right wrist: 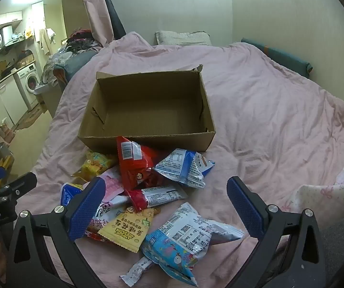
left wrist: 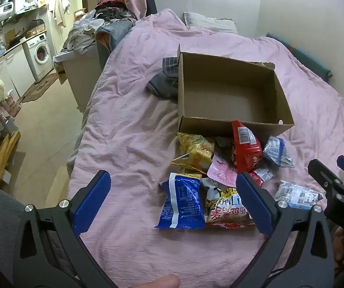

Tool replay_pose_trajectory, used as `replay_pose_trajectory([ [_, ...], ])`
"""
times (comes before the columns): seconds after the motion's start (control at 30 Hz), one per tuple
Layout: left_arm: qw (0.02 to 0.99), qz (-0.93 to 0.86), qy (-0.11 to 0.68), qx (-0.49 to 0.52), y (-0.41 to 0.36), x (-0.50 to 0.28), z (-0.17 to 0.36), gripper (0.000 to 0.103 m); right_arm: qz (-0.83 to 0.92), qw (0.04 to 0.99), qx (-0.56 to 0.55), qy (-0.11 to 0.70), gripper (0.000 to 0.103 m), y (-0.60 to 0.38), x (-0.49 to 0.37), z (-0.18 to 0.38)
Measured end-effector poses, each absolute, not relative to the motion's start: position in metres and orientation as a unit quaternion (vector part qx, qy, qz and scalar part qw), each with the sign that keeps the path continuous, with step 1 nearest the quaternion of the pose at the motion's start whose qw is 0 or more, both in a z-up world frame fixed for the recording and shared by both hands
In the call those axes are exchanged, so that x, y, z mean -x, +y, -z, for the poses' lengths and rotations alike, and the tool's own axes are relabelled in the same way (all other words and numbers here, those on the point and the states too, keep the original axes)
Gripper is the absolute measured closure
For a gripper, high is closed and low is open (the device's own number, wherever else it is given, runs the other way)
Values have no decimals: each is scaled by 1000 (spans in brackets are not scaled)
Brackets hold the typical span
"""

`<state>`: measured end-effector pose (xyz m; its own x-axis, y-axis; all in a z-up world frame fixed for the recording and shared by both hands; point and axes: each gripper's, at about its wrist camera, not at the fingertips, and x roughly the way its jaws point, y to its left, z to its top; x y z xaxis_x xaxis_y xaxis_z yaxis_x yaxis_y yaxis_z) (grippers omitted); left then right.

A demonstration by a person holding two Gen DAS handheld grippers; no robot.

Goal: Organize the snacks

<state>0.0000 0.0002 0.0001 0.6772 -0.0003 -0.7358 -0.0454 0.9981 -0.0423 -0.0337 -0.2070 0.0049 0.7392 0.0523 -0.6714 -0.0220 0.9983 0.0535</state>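
An empty open cardboard box (left wrist: 229, 88) (right wrist: 148, 108) sits on a pink bed. A pile of snack packets lies in front of it: a red bag (left wrist: 245, 148) (right wrist: 134, 163), a yellow bag (left wrist: 197, 151), a blue packet (left wrist: 182, 202), a light-blue bag (right wrist: 186, 235), a yellow peanut packet (right wrist: 126, 228). My left gripper (left wrist: 172, 201) is open above the blue packet, holding nothing. My right gripper (right wrist: 166, 206) is open above the near packets, holding nothing. Each gripper shows at the edge of the other's view.
The pink duvet (right wrist: 268, 110) covers the bed. A dark garment (left wrist: 164, 81) lies left of the box. A pillow (right wrist: 184, 38) is at the head. Left of the bed are a clothes heap (left wrist: 95, 31), floor and a washing machine (left wrist: 40, 52).
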Motion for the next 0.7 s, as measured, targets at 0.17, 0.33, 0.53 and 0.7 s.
replay_pose_trajectory([
  [0.17,916,-16,401,25,0,1,-1,0,-21,933,-22,359,0,-207,34,-5],
  [0.33,916,-18,401,26,-1,2,-2,0,-20,934,-20,357,0,-206,35,-5],
  [0.53,915,-14,402,26,2,2,1,0,-20,934,-21,357,0,-207,35,-6],
  [0.7,915,-15,403,26,2,2,1,0,-20,934,-21,357,0,-207,35,-6],
])
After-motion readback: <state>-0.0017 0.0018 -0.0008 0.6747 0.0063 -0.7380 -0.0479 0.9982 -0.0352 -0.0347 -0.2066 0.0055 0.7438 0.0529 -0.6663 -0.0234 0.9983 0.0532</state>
